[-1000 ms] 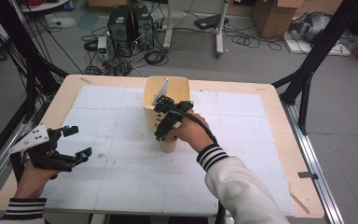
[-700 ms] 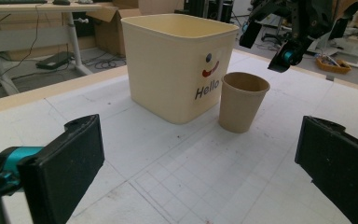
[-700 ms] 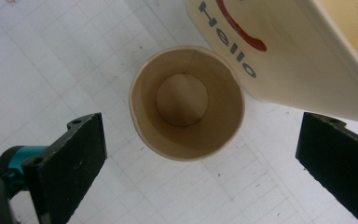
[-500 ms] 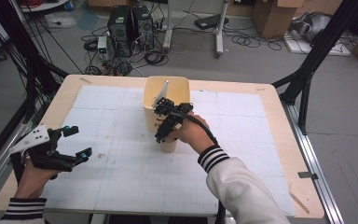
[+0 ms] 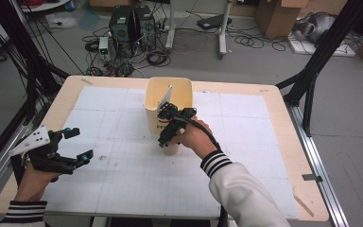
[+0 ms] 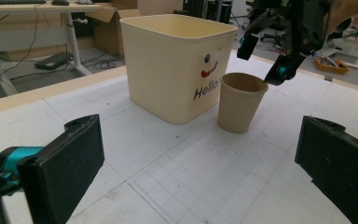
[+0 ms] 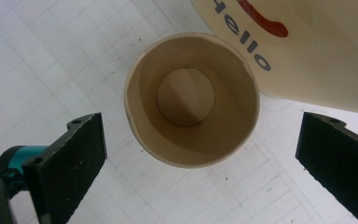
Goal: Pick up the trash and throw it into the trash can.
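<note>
A brown paper cup (image 5: 171, 148) (image 6: 240, 103) stands upright and empty on the white gridded mat, right next to a cream bin (image 5: 182, 92) (image 6: 175, 65) printed with "Hello" and a smile. My right gripper (image 5: 166, 126) hovers just above the cup and points down into it. In the right gripper view the cup's open mouth (image 7: 191, 98) lies between the two wide-apart jaws of my right gripper (image 7: 204, 161), with the bin's wall (image 7: 317, 51) beside it. My left gripper (image 5: 79, 144) (image 6: 200, 172) is open and holds nothing at the table's front left, facing the cup and bin.
A white flat piece (image 5: 165, 100) leans inside the bin. The wooden table edge (image 5: 66, 94) frames the mat (image 5: 123, 179). Black frame posts, cables and computer cases (image 5: 132, 23) stand on the floor behind the table.
</note>
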